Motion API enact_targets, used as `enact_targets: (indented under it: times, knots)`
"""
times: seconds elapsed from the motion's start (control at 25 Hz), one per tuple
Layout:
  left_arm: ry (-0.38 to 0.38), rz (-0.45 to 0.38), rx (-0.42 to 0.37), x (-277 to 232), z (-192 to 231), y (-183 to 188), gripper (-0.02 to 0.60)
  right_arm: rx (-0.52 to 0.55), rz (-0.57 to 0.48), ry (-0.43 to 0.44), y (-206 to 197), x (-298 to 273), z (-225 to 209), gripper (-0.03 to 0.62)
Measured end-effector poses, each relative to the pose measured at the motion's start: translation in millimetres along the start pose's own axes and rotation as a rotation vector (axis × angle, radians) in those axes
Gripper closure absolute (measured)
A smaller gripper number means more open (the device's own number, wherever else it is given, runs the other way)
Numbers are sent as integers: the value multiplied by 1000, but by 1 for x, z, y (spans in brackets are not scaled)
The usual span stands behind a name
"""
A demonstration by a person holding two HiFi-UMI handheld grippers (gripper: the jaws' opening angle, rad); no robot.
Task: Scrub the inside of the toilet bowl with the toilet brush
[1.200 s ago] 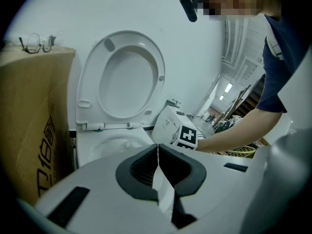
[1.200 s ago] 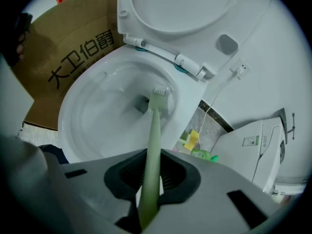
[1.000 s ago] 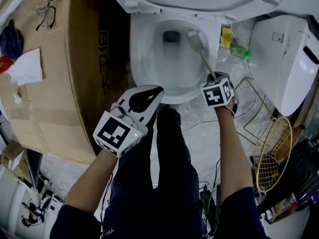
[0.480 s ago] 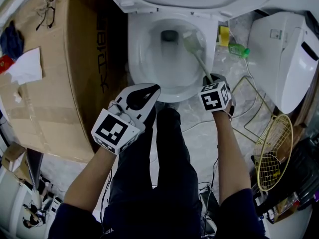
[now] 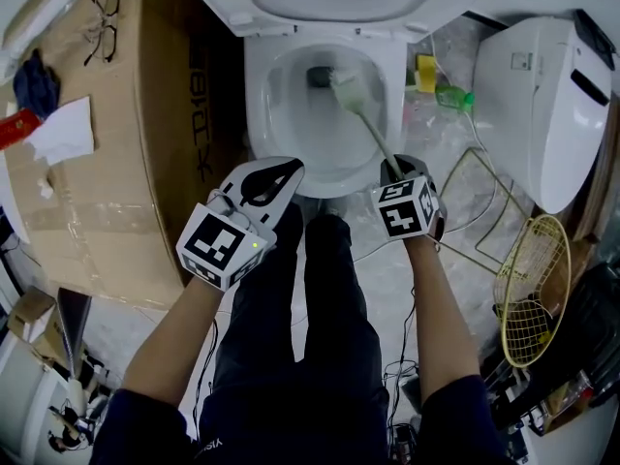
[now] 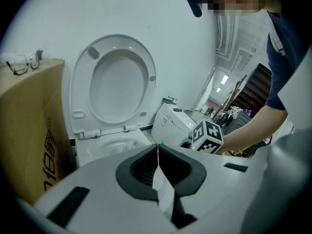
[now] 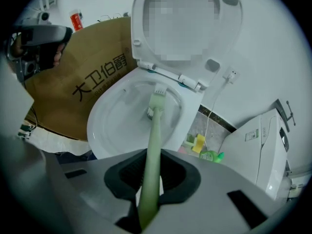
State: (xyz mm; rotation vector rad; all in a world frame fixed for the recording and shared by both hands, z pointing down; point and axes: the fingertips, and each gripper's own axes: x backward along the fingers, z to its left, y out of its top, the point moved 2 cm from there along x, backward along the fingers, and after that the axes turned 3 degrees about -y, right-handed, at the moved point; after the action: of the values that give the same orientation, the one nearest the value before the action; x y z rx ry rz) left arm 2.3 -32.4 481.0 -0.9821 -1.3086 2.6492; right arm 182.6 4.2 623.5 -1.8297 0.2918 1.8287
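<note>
Right gripper [image 7: 148,179] is clamped on the thin green handle of the toilet brush [image 5: 351,93], whose head sits deep in the toilet bowl [image 5: 260,114] by the drain. Push too hard and the handle could probably twist in the jaws or flick water over the bowl's rim. Left gripper [image 5: 276,177] hovers at the bowl's front edge, jaws pressed together on nothing. Apart from the brush head, the bowl looks empty.

- Cardboard box [image 5: 97,182] at left, eyeglasses [image 5: 105,39] lying on top, upper left.
- Green bottle [image 5: 453,96] on floor, upper right.
- Gold wire rack [image 5: 529,291] near right edge.
</note>
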Motion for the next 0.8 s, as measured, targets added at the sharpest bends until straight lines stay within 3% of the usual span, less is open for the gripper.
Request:
enact_targets:
  times: [0.44,0.8]
  knots:
    - [10,-32,-75,29,-32,54,549,-36,-177,-11,24,105,0,542]
    - [23,-94,-144,64,-62,124,549,-45,-330,-43,63,209,-11,542]
